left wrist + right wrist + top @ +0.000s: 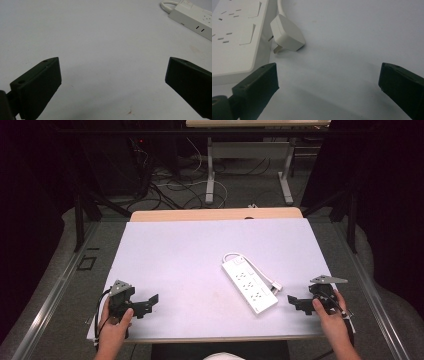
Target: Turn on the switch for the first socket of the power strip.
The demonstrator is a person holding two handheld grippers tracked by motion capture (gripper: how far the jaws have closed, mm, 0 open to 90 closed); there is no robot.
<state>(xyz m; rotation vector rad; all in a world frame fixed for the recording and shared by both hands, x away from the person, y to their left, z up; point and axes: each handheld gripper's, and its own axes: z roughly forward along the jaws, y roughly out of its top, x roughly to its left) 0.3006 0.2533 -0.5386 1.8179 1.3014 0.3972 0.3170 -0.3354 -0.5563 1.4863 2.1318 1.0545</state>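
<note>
Plug (287, 33) lies just beyond wide-spread right gripper (328, 82).

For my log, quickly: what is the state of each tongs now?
Left tongs: open, holding nothing.
Right tongs: open, holding nothing, near the plug.

Top centre: I see a second table (250, 150) on metal legs.
Floor beneath it: tangled cables (172, 185).

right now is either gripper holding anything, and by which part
Nothing is held. The left gripper and right gripper both stand open over the bare table.
</note>
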